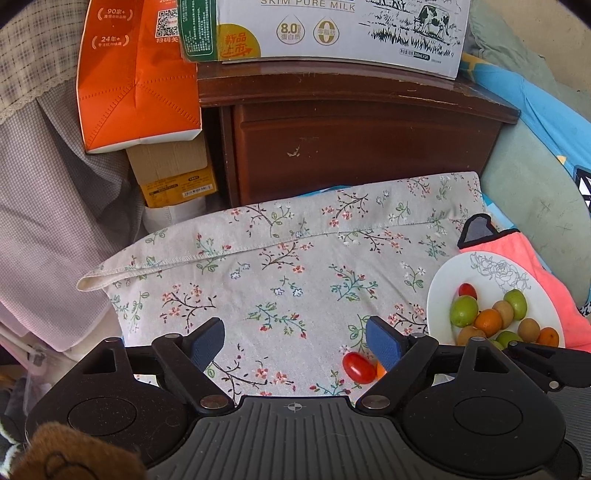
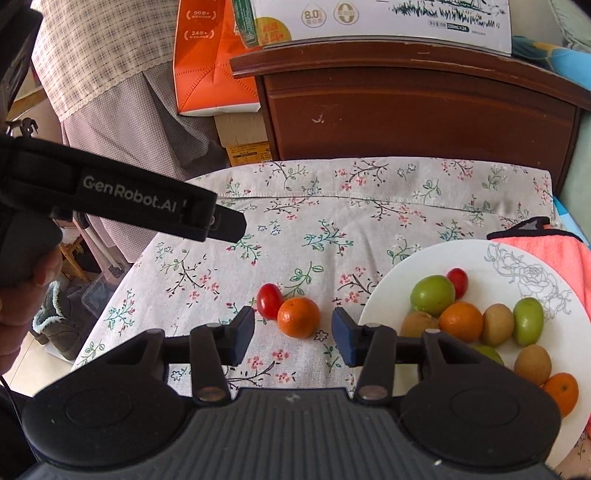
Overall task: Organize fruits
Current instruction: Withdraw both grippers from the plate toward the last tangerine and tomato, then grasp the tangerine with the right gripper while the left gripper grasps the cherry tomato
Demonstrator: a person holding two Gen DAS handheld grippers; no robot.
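Note:
A white plate point(image 2: 476, 258) on the right of the floral cloth holds several fruits: green ones point(image 2: 432, 294), small oranges point(image 2: 461, 321), brown kiwis point(image 2: 498, 325) and a cherry tomato point(image 2: 458, 281). A loose small orange point(image 2: 298, 317) and a cherry tomato point(image 2: 269, 301) lie on the cloth left of the plate. My right gripper point(image 2: 293, 334) is open and empty, its fingers either side of the orange and just short of it. My left gripper point(image 1: 295, 341) is open and empty above the cloth. The tomato point(image 1: 359, 367) lies by its right finger. The plate point(image 1: 443, 284) is at its right.
The floral cloth point(image 1: 280, 266) covers a small table. A dark wooden nightstand point(image 1: 362, 147) stands behind it with a milk carton box point(image 1: 340, 29) on top. An orange box point(image 1: 136, 81) is at the back left. A pink towel point(image 2: 546, 243) lies under the plate's far edge.

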